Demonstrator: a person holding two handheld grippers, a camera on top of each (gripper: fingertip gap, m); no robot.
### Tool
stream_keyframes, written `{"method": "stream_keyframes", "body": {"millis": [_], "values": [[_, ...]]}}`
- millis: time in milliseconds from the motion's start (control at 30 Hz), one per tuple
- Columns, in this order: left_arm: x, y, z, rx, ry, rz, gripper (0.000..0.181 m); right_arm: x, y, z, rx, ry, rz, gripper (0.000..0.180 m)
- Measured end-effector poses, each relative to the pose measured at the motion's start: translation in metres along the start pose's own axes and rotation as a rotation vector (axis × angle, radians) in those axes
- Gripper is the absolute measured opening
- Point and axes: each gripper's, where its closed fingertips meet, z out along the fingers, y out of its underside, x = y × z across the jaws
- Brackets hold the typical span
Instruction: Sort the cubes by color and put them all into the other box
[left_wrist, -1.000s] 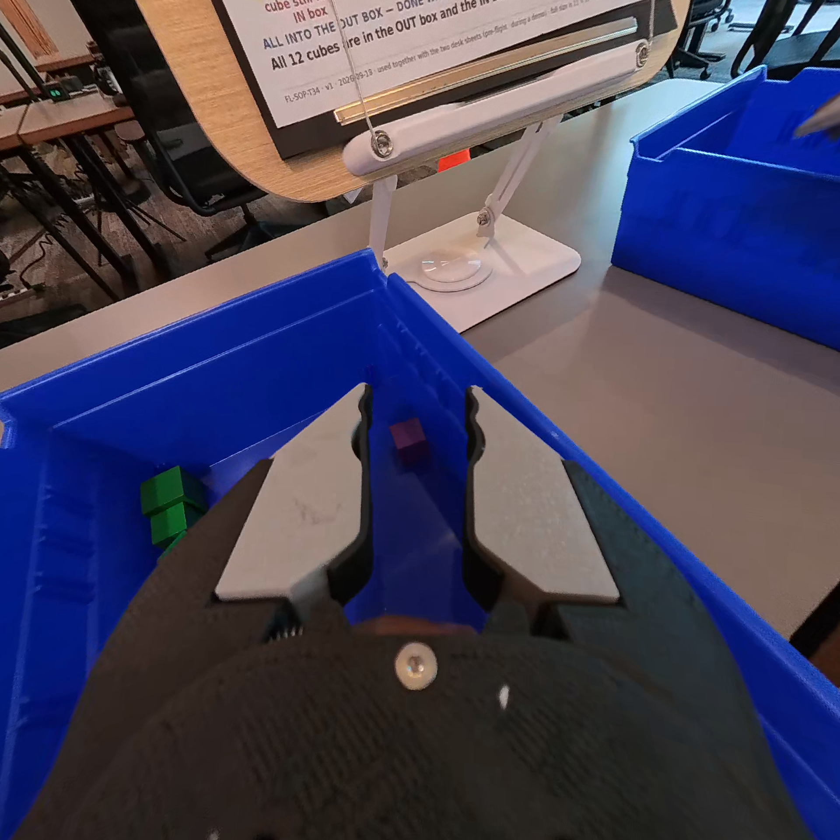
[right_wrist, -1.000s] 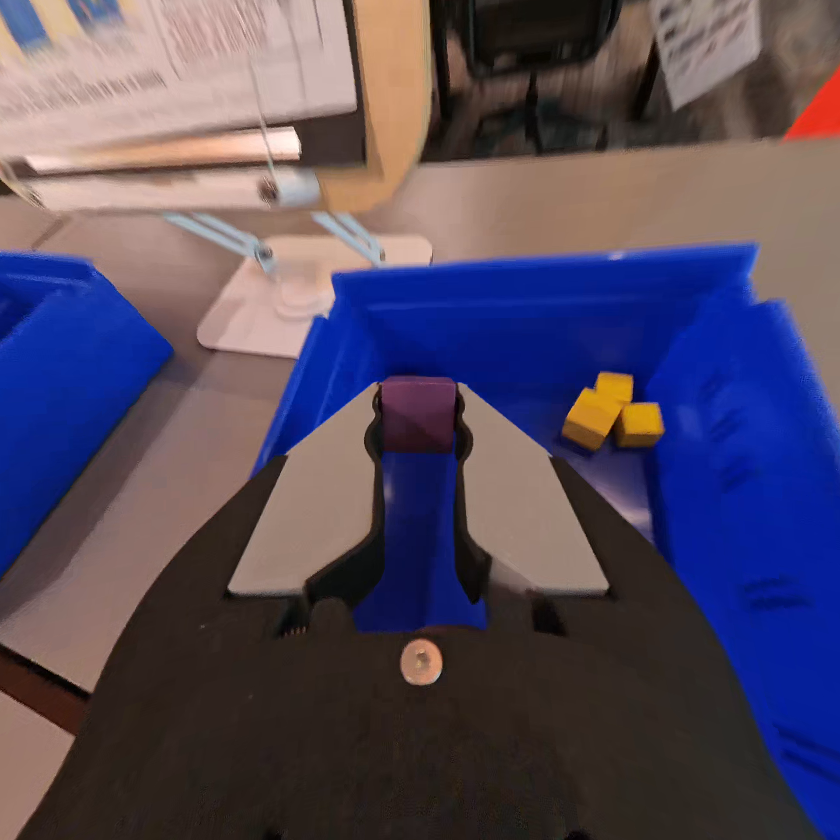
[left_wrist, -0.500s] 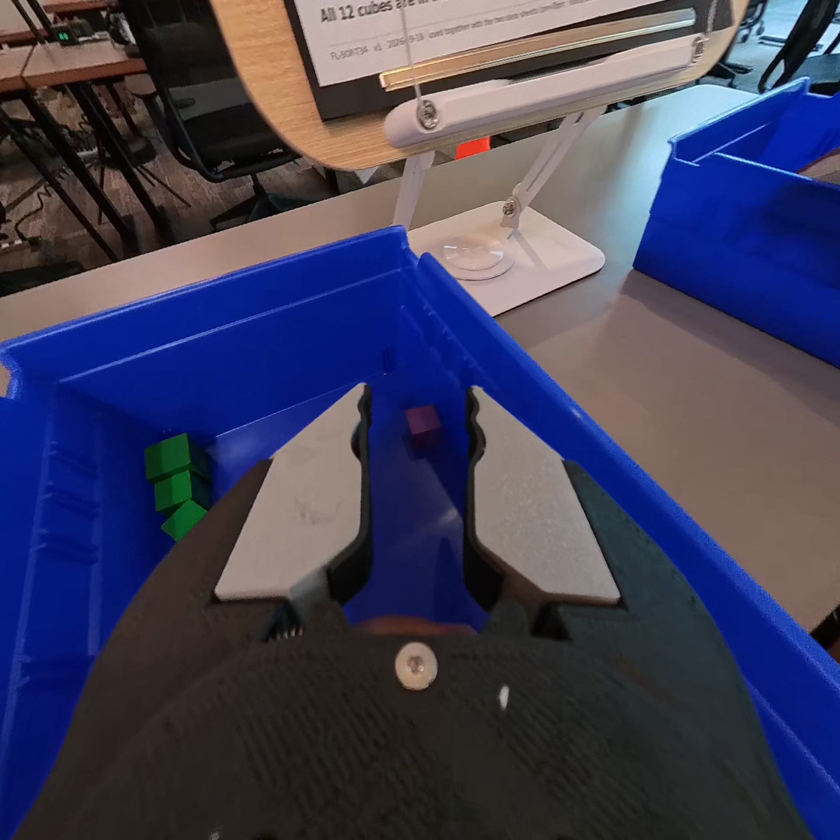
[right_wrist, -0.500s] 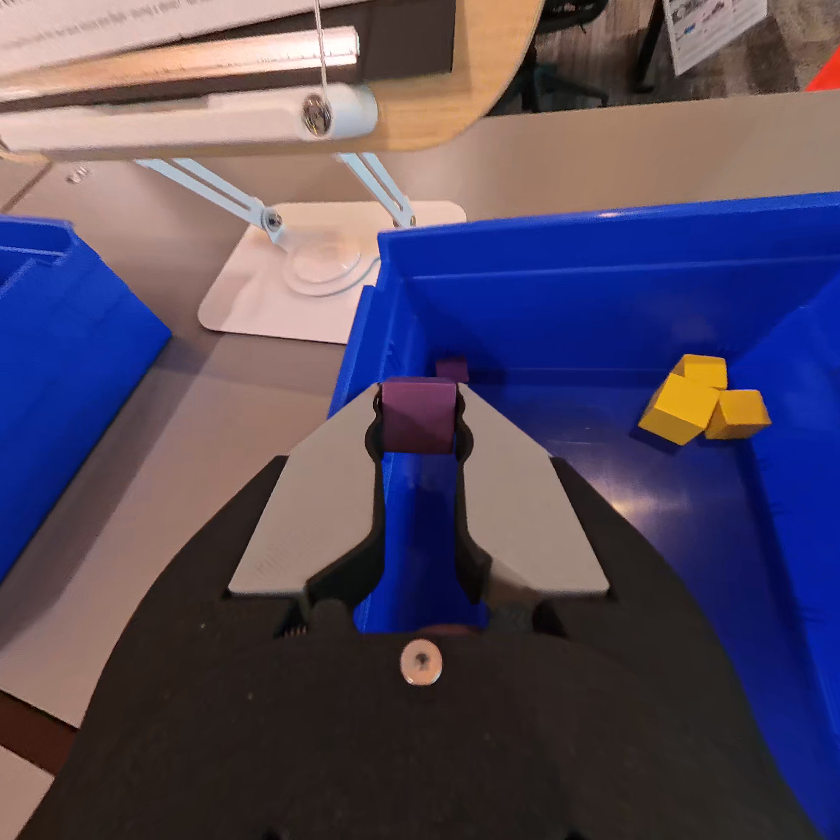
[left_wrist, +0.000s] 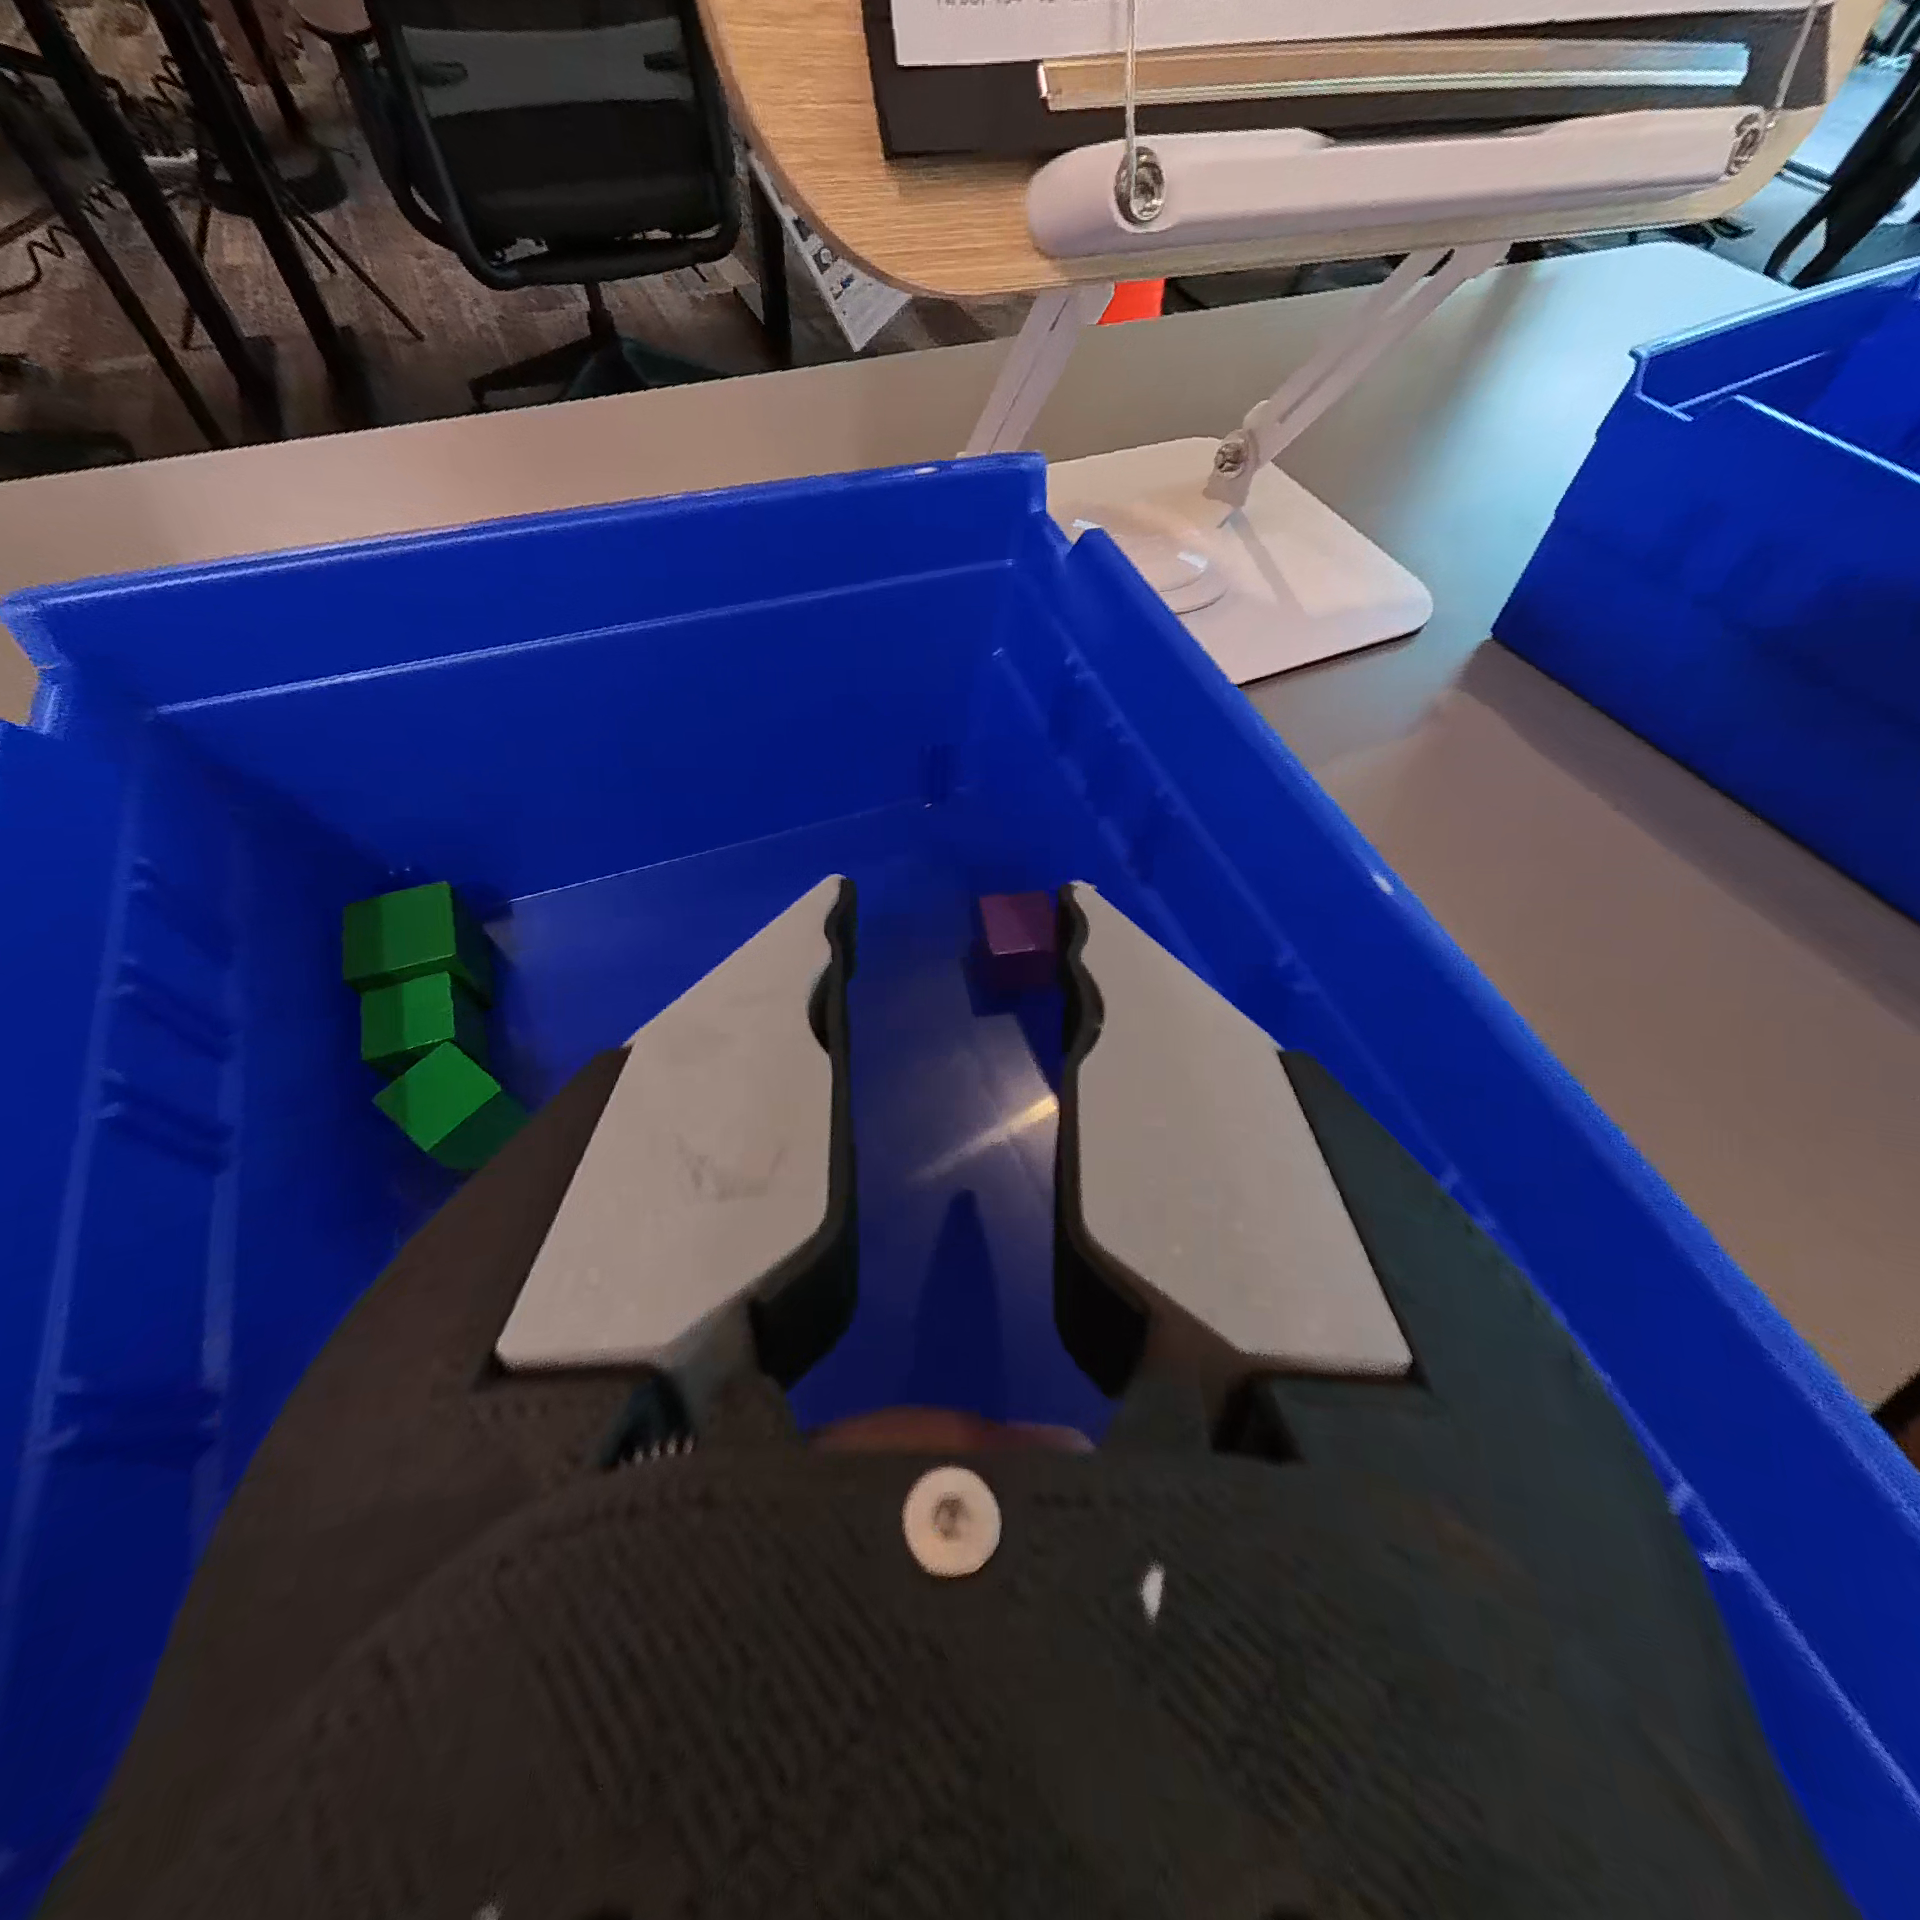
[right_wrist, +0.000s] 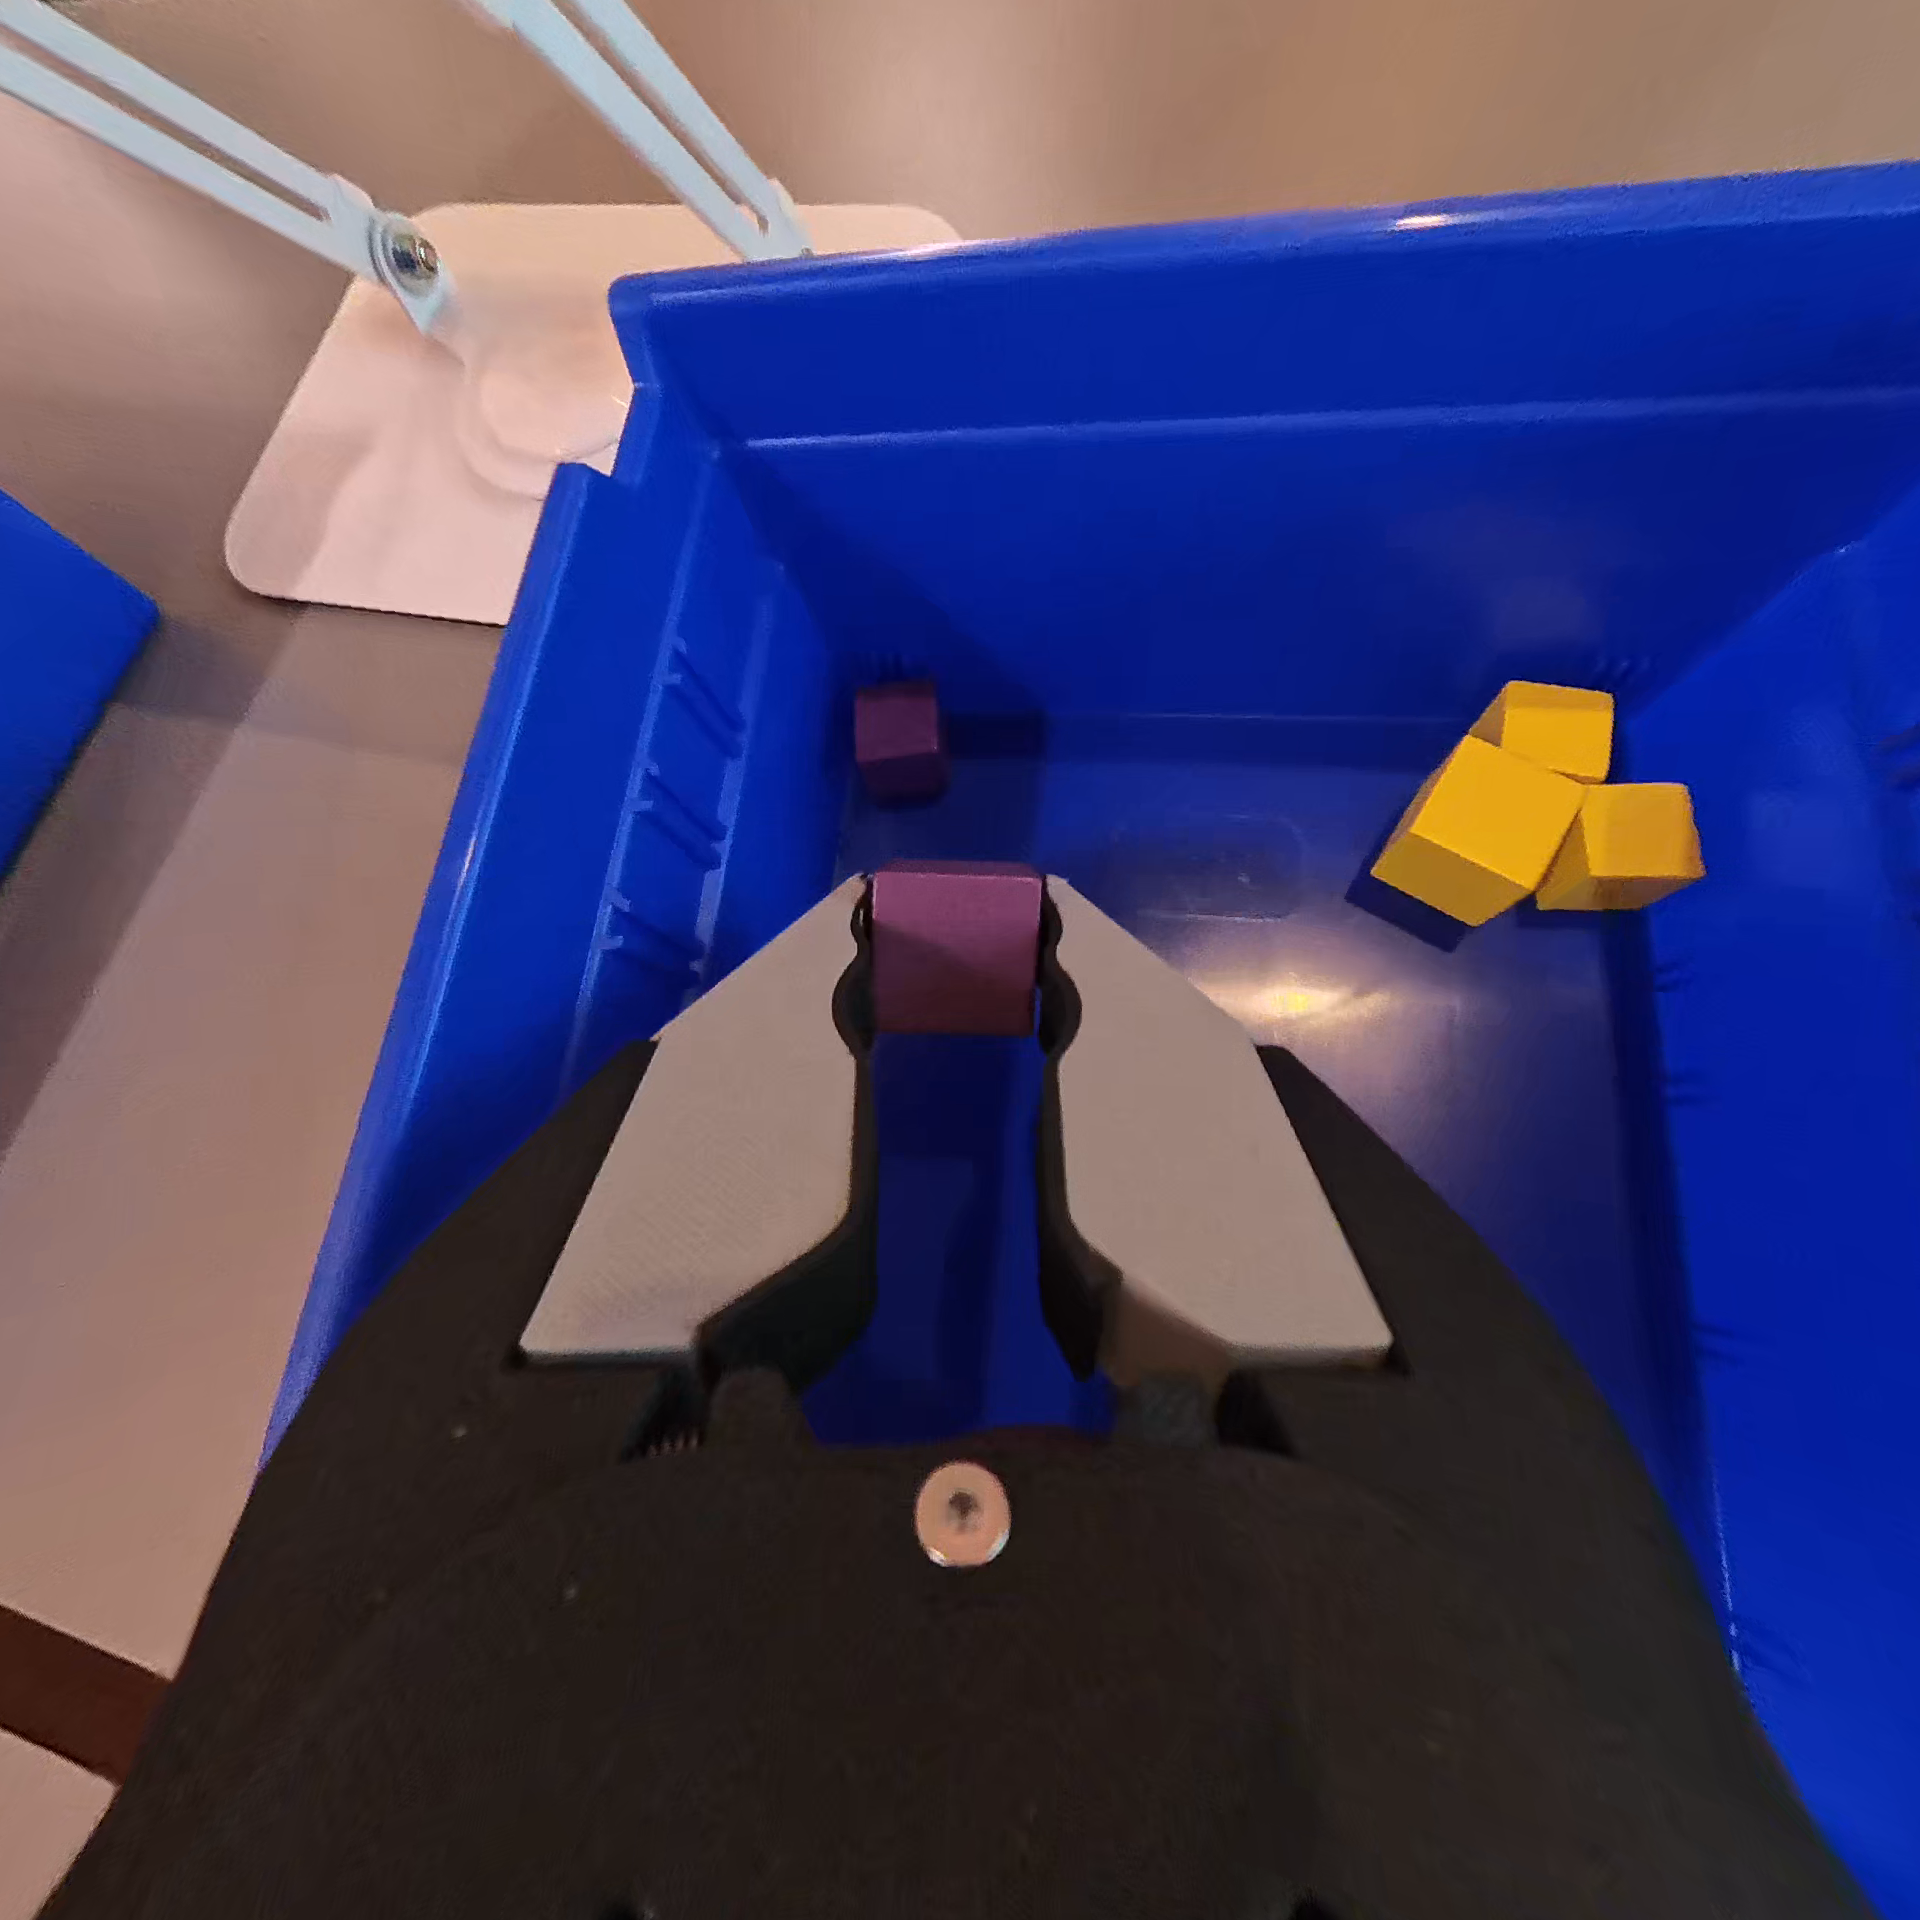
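My left gripper (left_wrist: 951, 914) is open and empty above a blue box (left_wrist: 582, 675). In that box a purple cube (left_wrist: 1013, 925) lies in the far right corner, just off my right fingertip, and three green cubes (left_wrist: 416, 997) lie along the left wall. My right gripper (right_wrist: 956, 935) is shut on a purple cube (right_wrist: 956, 966) and holds it over the floor of the other blue box (right_wrist: 1247, 343). A second purple cube (right_wrist: 899, 738) sits in that box's far left corner. Three yellow cubes (right_wrist: 1527, 821) cluster in its far right corner.
A white stand base (left_wrist: 1278, 603) with a wooden board (left_wrist: 935, 208) above it stands on the grey table between the boxes; it also shows in the right wrist view (right_wrist: 416, 457). The right box (left_wrist: 1714, 623) shows at the left view's edge. Chairs stand beyond the table.
My right gripper has carried the purple cube forward and down into its box, tilting downward. My left gripper has drawn back and swung left; the loose purple cube now sits by its right fingertip.
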Motion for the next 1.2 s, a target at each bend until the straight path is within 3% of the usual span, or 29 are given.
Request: {"method": "stream_keyframes", "body": {"millis": [67, 133, 167, 533, 733, 1033, 1200], "values": [[0.001, 0.0, 0.0, -0.002, -0.002, 0.014, 0.038, -0.002, -0.012, 0.006, 0.061, 0.002, 0.041, 0.027], [0.003, 0.0, 0.0, -0.002, 0.003, 0.021, 0.038, 0.002, -0.025, 0.007, 0.138, 0.019, 0.09, 0.062], [0.003, 0.0, 0.0, -0.001, 0.002, 0.021, 0.038, 0.004, -0.028, 0.006, 0.154, 0.022, 0.101, 0.064], [0.006, 0.002, 0.002, -0.011, 0.017, 0.032, 0.039, 0.009, -0.054, -0.037, 0.323, -0.029, 0.099, 0.064], [0.004, 0.005, 0.004, -0.03, 0.002, 0.033, 0.039, -0.01, -0.08, -0.077, 0.508, -0.1, 0.078, 0.062], [0.006, 0.003, 0.003, -0.023, 0.005, 0.045, 0.04, -0.067, -0.105, -0.14, 0.763, -0.144, -0.081, 0.065], [0.008, 0.004, 0.004, -0.029, 0.009, 0.058, 0.04, -0.116, -0.102, -0.16, 0.81, -0.204, -0.219, 0.068]]}}
